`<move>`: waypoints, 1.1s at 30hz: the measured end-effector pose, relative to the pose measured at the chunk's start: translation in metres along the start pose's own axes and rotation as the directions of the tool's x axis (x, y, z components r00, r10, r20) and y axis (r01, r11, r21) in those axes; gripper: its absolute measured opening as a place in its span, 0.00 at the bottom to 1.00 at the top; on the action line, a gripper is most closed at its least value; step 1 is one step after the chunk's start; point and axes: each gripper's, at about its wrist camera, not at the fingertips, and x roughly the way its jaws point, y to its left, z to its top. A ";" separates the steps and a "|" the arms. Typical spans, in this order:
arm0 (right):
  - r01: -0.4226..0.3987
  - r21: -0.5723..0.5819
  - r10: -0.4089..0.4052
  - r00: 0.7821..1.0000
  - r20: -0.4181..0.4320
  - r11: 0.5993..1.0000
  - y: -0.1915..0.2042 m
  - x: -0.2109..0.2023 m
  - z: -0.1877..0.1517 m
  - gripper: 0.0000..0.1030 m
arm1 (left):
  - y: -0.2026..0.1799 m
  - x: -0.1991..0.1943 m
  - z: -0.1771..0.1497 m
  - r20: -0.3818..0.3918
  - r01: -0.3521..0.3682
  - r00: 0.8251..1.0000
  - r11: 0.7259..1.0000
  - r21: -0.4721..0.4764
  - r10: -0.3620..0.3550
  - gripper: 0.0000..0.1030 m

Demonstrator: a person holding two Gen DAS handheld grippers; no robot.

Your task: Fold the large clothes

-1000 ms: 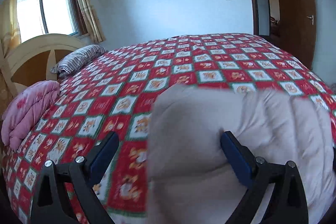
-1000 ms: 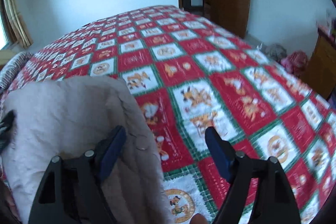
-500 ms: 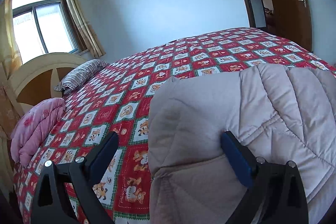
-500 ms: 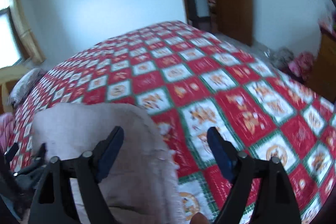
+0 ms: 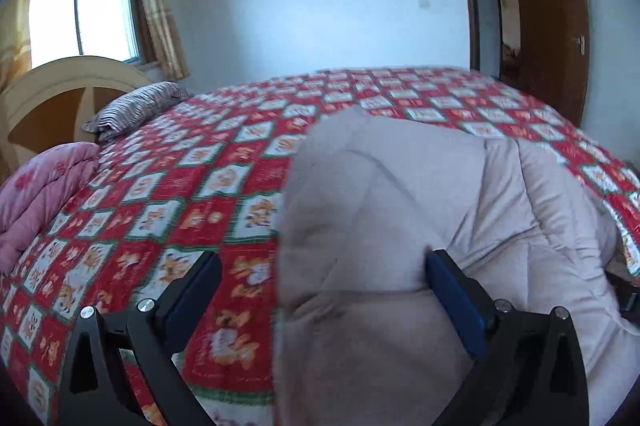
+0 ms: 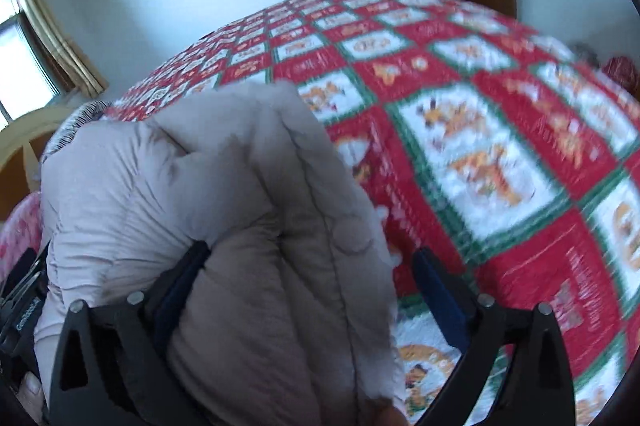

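Note:
A pale beige quilted puffer coat [image 5: 420, 218] lies bunched on a bed with a red, white and green checked cover [image 5: 192, 186]. My left gripper [image 5: 324, 282] is open, its fingers straddling the coat's left edge. The coat also fills the lower left of the right wrist view [image 6: 240, 226]. My right gripper [image 6: 312, 274] is open with the coat's thick right edge between its fingers. The coat looks raised off the cover near both grippers. The left gripper's body [image 6: 20, 302] shows at the far left of the right wrist view.
A pink folded quilt [image 5: 44, 194] and a striped pillow [image 5: 136, 106] lie by the cream headboard [image 5: 60, 94] on the left. A window with curtains is behind it. A brown door [image 5: 548, 26] stands open at the back right. The bed cover [image 6: 500, 146] spreads to the right.
The coat has come closer and higher in both views. The right gripper has moved in over the coat's right edge, which now sits between its fingers. Both grippers stay open.

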 end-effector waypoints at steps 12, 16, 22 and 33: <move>-0.002 -0.010 0.002 1.000 0.027 1.000 0.000 0.003 -0.008 0.98 | 0.042 0.011 -0.038 -0.130 0.097 0.985 0.987 -0.125 -0.113 0.99; -0.023 0.002 0.023 0.999 0.038 1.000 -0.004 0.003 -0.008 0.95 | 0.033 0.016 -0.040 -0.146 0.130 0.979 0.985 -0.110 -0.145 0.99; -0.130 0.008 0.130 0.991 0.023 0.991 -0.006 0.007 -0.011 0.84 | 0.026 0.016 -0.040 -0.145 0.155 0.975 0.983 -0.095 -0.168 0.99; -0.215 0.001 0.215 0.977 0.004 0.977 -0.006 0.013 -0.013 0.75 | 0.014 0.020 -0.037 -0.149 0.208 0.965 0.976 -0.067 -0.216 0.99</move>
